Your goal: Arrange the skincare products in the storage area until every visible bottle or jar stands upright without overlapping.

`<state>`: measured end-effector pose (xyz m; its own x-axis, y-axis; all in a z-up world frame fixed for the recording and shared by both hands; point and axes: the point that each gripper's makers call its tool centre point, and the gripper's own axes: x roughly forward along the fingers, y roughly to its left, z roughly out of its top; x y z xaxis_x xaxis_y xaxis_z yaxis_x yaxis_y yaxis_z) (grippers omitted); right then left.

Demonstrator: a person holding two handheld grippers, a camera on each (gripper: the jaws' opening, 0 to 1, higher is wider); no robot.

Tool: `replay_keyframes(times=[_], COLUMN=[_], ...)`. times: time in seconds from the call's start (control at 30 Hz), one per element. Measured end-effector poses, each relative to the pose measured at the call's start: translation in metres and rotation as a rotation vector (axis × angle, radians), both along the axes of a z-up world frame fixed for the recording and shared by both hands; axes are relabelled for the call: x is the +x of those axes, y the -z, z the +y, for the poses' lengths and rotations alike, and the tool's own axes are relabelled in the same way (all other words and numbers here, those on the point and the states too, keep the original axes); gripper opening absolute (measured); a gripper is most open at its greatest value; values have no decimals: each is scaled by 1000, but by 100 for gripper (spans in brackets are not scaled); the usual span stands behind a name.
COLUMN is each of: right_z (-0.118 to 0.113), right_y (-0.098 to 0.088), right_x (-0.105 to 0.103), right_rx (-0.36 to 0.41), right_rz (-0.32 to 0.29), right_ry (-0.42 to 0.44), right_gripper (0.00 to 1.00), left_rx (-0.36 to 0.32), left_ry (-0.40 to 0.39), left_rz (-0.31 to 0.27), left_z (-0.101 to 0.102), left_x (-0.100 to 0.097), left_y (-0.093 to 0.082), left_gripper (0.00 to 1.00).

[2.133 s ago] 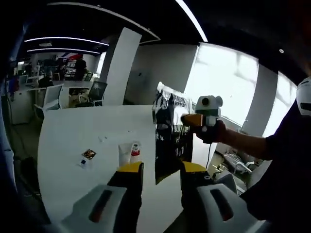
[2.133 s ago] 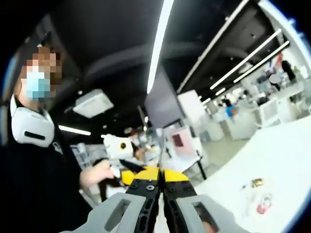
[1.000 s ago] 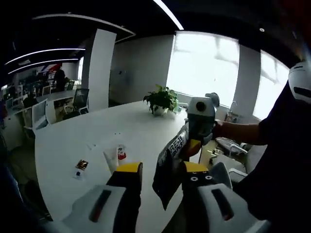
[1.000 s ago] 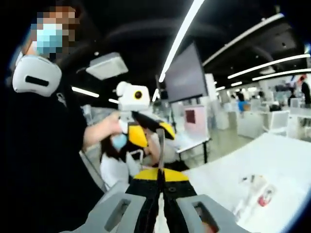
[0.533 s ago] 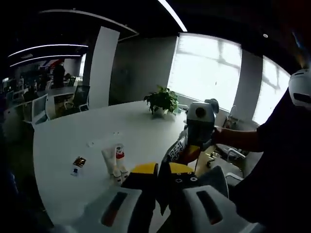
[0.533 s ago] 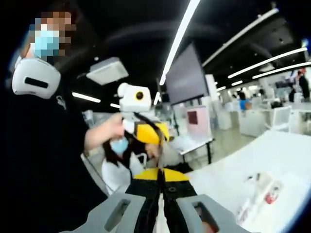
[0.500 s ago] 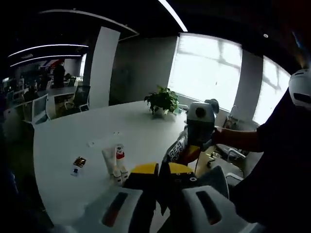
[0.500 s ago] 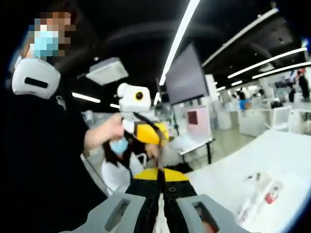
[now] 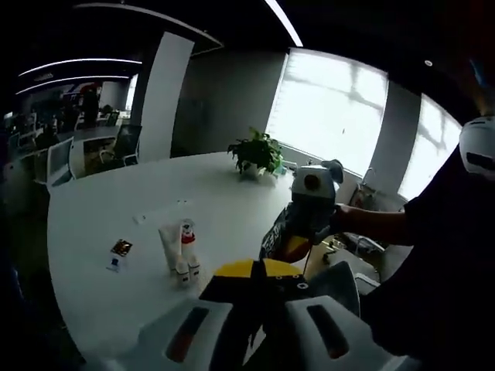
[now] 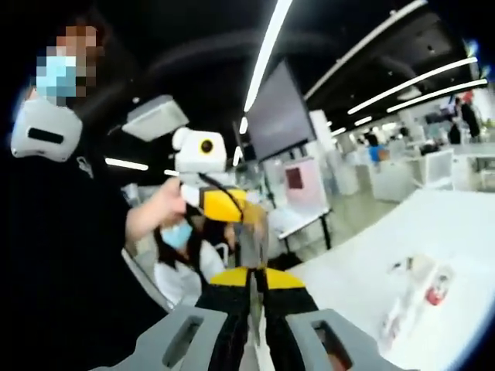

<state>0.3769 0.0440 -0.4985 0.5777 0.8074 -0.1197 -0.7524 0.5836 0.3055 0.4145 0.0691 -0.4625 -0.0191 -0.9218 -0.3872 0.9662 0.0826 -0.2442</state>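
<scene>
White tubes (image 9: 172, 246) and small bottles stand and lie in a loose cluster on the pale round table (image 9: 93, 224), one of them with a red cap (image 9: 186, 233); in the right gripper view the same skincare cluster (image 10: 421, 290) shows as a blurred group on the white tabletop, a red spot among pale shapes. Just beside the cluster in the left gripper view lies a small flat sachet (image 9: 118, 250), apart from the tubes. Further back on the table stands a potted plant (image 9: 255, 154) near the bright windows (image 9: 325, 116).

Above the table's near edge, a dark printed bag (image 9: 277, 236) is held between both tools. The left gripper (image 9: 255, 270) has its yellow-tipped jaws pressed together on the bag's lower edge. In that same view the right gripper, held in a hand (image 9: 340, 220), grasps the bag's upper part. In the right gripper view, the right gripper (image 10: 253, 278) has its jaws closed with a thin edge of the bag (image 10: 251, 232) between them, and the left gripper appears beyond, held by the person's hand (image 10: 166, 205).

A person in dark clothing (image 9: 433, 263) fills the right side of the left gripper view. Office desks, chairs and ceiling strip lights (image 10: 263, 54) lie behind.
</scene>
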Motion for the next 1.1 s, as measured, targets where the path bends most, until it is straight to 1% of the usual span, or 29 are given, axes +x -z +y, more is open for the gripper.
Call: replay_keyframes(times=[0.1,0.17,0.2,0.27,0.37,0.47,0.57,0.67,0.73,0.93,1.1], right_z=[2,0,-2,-7,-11,-16,-25,-31,-35,-46,-54], right_y=[12,18,22,27,36,45,61,70,75,89,101], right_x=[0,2,4,8,11,12,14,14,13,10,6], right_rx=[-31,-33,-30,-40,-33,-50,-93,-114,-119,-140,-143], right_rz=[10,25,31,21,40,57,90,113,121,159,190], right_ry=[3,9,23,61,80,112,142,168,182,215,240], right_gripper=[0,1,1,4,6,16,26,39,45,52,56], left_rx=[17,26,33,41,59,85,117,132,137,157,201], left_ry=[5,11,15,18,21,21,16,14,13,15,4], left_rz=[3,3,6,9,0,-9,-18,-13,-3,27,47], left_z=[0,-1,-1,-1,-2,-3,-3,-3,-3,-5,-4], left_x=[1,2,3,4,7,12,20,26,30,38,46], left_y=[6,10,12,15,20,29,40,48,53,68,87], left_gripper=[5,5,5,5,5,5,5,5,5,5,5])
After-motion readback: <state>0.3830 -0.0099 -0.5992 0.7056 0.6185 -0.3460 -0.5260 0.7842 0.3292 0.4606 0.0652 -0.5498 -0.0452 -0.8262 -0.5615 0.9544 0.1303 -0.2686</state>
